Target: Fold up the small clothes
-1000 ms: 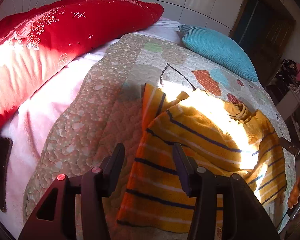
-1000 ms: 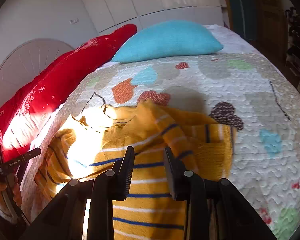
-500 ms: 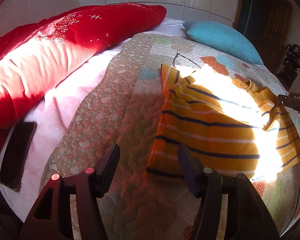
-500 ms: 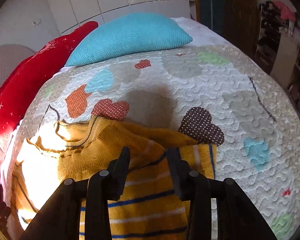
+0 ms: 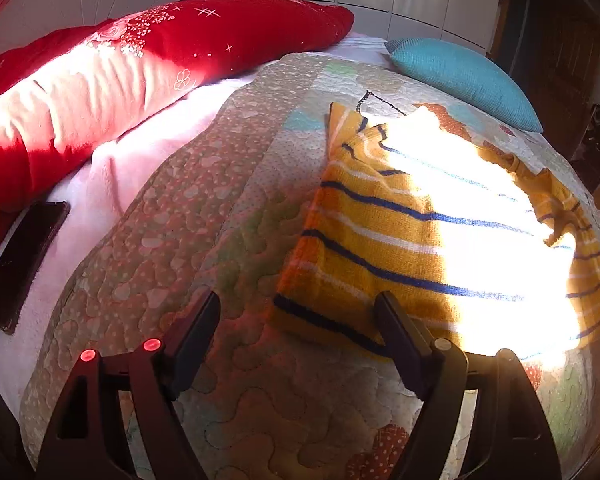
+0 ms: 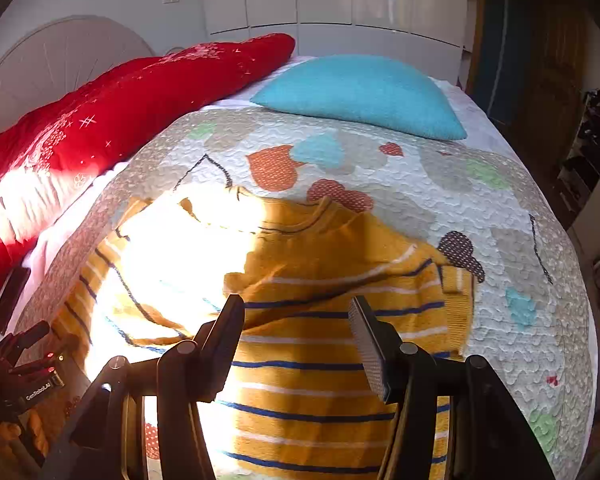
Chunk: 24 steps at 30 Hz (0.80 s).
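Mustard-yellow knit with navy and white stripes, the small sweater [image 6: 324, 344] lies folded on the quilted bedspread [image 6: 500, 216], a sunlit patch washing out its middle. From the right gripper [image 6: 296, 320], its collar points away beyond the fingertips, long axis running forward. Both grippers' fingers are opening, holding nothing; the left gripper [image 5: 298, 312] frames the hem corner.

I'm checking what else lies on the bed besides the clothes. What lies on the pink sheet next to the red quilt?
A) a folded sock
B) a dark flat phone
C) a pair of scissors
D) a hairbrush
B: a dark flat phone lies on the pink sheet, beside the red quilt.
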Tool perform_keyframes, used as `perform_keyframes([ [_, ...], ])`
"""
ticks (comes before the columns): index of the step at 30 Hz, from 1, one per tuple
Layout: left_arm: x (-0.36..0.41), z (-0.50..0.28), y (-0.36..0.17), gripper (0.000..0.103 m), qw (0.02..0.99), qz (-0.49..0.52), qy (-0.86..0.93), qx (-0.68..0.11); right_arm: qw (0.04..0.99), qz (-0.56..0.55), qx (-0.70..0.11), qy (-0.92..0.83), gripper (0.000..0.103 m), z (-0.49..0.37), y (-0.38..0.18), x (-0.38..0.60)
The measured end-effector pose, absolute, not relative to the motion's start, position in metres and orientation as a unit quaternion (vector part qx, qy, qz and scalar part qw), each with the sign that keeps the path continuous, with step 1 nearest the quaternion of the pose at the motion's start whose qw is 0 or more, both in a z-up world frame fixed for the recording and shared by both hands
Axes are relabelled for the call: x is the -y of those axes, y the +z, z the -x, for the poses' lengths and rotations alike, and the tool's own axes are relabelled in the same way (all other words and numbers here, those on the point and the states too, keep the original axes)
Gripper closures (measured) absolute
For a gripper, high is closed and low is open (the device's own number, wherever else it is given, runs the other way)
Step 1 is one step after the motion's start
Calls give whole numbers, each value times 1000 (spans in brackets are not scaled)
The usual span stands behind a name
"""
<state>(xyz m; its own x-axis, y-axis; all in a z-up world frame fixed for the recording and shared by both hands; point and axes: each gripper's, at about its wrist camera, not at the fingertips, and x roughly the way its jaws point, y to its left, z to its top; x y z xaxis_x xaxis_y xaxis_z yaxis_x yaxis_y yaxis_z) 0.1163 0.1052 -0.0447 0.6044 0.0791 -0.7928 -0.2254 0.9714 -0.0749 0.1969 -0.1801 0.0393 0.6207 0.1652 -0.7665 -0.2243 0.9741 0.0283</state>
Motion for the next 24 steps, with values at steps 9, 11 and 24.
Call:
perform_keyframes([
  [9,-142,-92,-49,23,904,187,48,-382,871,63,-450,188,43,-211,20,62],
  [11,-157,-84,-48,23,905,214,46,-365,862,55,-459,208,43,-214,15,36],
  [24,-209,-62,-47,23,893,307,63,-323,833,137,-515,149,28,-228,-42,-83],
])
